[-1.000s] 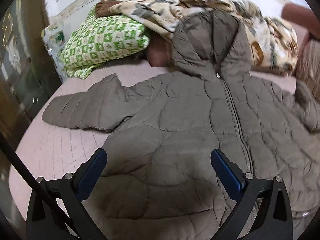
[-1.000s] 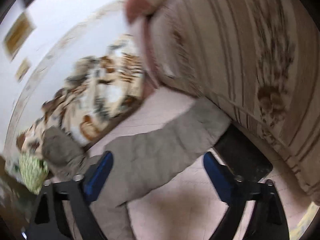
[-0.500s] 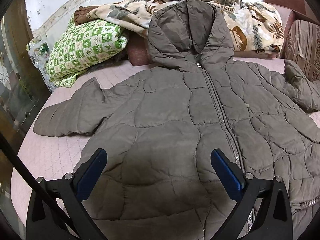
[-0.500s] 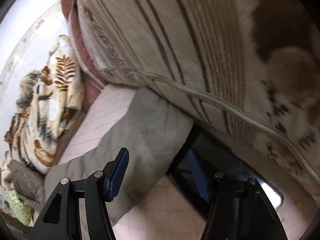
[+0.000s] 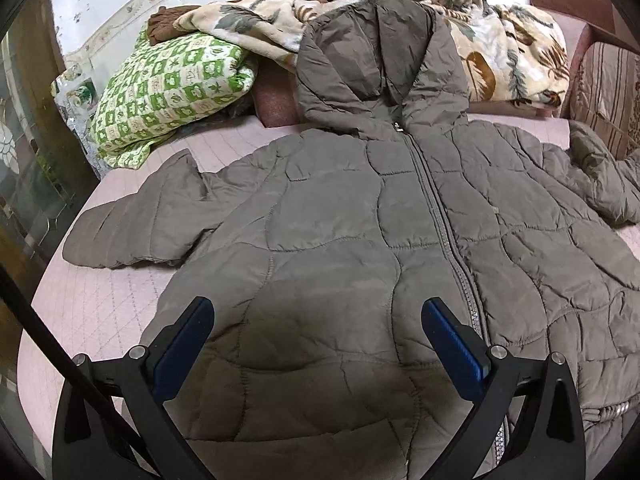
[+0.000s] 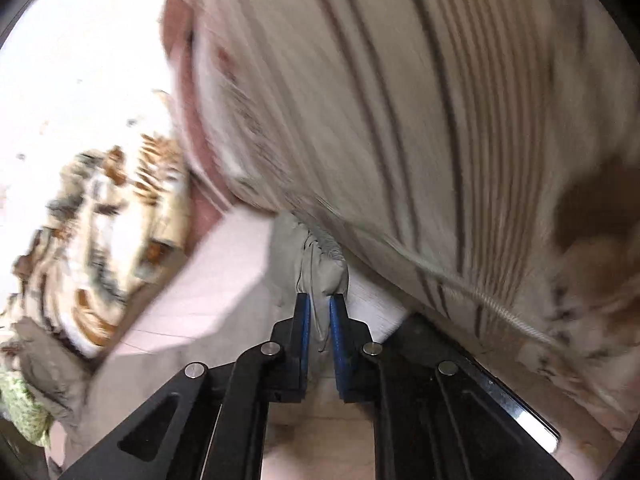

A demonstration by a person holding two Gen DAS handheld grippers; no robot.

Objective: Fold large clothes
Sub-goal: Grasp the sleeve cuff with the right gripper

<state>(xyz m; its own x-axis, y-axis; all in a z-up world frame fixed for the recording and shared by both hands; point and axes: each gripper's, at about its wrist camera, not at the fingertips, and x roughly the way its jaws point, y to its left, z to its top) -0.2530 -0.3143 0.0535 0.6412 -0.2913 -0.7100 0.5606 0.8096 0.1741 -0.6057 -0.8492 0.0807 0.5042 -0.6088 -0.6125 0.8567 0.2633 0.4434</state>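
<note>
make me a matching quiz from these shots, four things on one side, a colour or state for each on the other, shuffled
Things:
1. jacket
2. pillow
3. left gripper
4. right gripper

States:
A. green and cream checks
B. shut on the sleeve cuff
C. open above the jacket
D. spread flat, zipped, hood up on the blanket

Pairs: 1-D, 2-A, 3-C, 4-B

Green checked pillow (image 5: pixel 168 92) beside leaf-print blanket (image 5: pixel 500 52) on pink quilted mattress (image 5: pixel 100 312); striped cushion (image 6: pixel 400 100) alongside.
</note>
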